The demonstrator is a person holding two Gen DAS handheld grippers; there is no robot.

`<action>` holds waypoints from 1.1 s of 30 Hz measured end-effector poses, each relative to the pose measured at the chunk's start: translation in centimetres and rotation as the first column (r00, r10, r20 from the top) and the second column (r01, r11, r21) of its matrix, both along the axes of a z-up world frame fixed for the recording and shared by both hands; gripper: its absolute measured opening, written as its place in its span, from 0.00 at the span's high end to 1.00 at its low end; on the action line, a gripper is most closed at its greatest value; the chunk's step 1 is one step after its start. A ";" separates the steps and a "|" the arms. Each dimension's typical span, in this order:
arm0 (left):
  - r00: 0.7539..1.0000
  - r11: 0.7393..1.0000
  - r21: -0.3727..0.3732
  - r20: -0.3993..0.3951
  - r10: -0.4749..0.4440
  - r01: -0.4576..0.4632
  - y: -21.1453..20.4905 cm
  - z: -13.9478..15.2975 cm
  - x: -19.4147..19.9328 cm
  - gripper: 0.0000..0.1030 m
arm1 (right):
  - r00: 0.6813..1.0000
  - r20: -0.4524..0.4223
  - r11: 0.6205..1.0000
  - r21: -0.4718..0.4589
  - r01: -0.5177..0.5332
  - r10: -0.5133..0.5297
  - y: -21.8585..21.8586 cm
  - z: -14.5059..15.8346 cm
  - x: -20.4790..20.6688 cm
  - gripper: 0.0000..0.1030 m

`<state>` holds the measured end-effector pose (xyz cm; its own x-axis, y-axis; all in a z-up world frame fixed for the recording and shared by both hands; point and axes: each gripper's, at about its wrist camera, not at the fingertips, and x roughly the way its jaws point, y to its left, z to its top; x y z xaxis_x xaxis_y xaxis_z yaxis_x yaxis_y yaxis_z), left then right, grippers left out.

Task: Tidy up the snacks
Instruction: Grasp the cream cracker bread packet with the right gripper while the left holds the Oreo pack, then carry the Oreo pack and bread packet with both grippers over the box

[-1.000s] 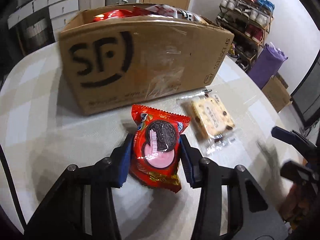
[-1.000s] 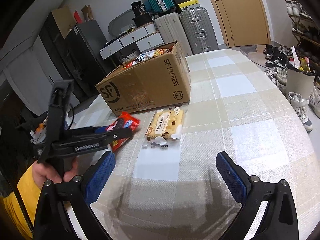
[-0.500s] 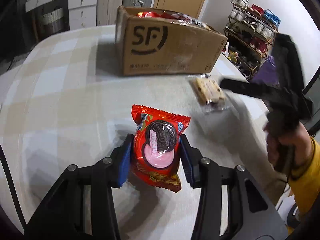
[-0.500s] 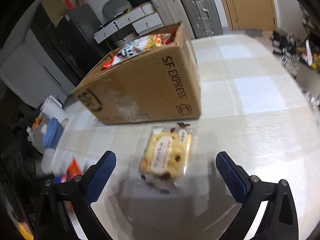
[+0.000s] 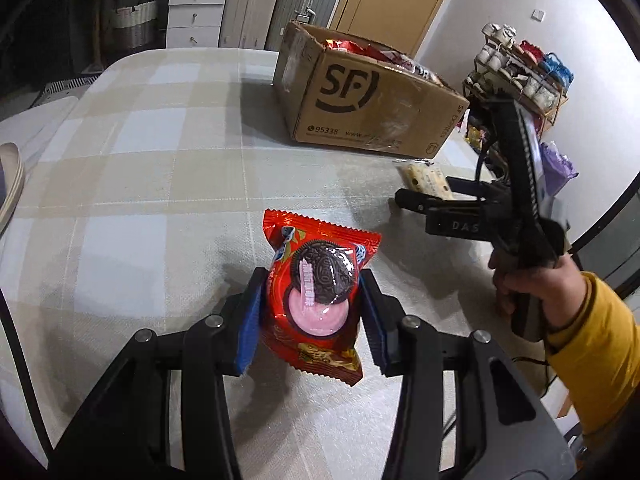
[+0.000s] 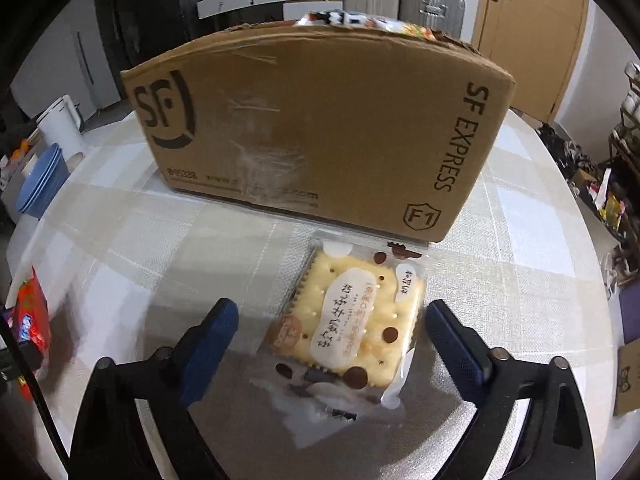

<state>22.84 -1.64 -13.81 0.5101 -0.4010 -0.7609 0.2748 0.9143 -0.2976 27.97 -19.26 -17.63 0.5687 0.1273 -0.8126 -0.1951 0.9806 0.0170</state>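
My left gripper [image 5: 312, 316] is shut on a red cookie packet [image 5: 318, 296], held above the checked tablecloth [image 5: 160, 168]. The same packet [image 6: 30, 320] shows at the left edge of the right wrist view. A clear-wrapped cracker packet [image 6: 352, 328] lies flat in front of the cardboard box [image 6: 312, 136]. My right gripper [image 6: 332, 336] hovers over it, its jaws closing with the packet between them; the blue pads stand apart from it on both sides. In the left wrist view the cracker packet [image 5: 426, 176] lies beyond the right gripper [image 5: 424, 196], held by a hand in a yellow sleeve.
The open SF box [image 5: 372, 104] holds several snack packets and stands at the far side of the round table. Stacked blue bowls [image 6: 40, 184] and a white jug [image 6: 62, 124] sit off the table's left. Suitcases, drawers and a shoe rack [image 5: 520, 68] line the room.
My left gripper has carried the cookie packet back from the box. My right gripper has come in low over the cracker packet and its jaws have narrowed.
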 end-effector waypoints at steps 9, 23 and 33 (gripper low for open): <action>0.999 0.999 -0.025 0.031 -0.019 0.020 1.7 1.7 -4.9 0.60 | 0.999 0.016 0.993 0.112 -0.037 0.035 -1.2 1.2 -1.7 0.42; 0.999 1.000 -0.022 0.050 -0.009 0.010 2.0 2.9 -8.5 0.60 | 0.995 0.091 0.930 0.360 -0.079 0.050 -3.8 5.2 -10.7 0.42; 0.998 1.000 -0.022 0.056 -0.013 0.014 1.5 4.0 -11.2 0.60 | 0.976 0.208 0.859 0.487 -0.159 0.063 -2.7 8.7 -19.9 0.42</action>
<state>11.68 -0.13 -9.85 0.5464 -0.4245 -0.7220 0.3038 0.9038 -0.3015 8.08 -21.98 -8.91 0.6552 0.5583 -0.5089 -0.3490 0.8211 0.4516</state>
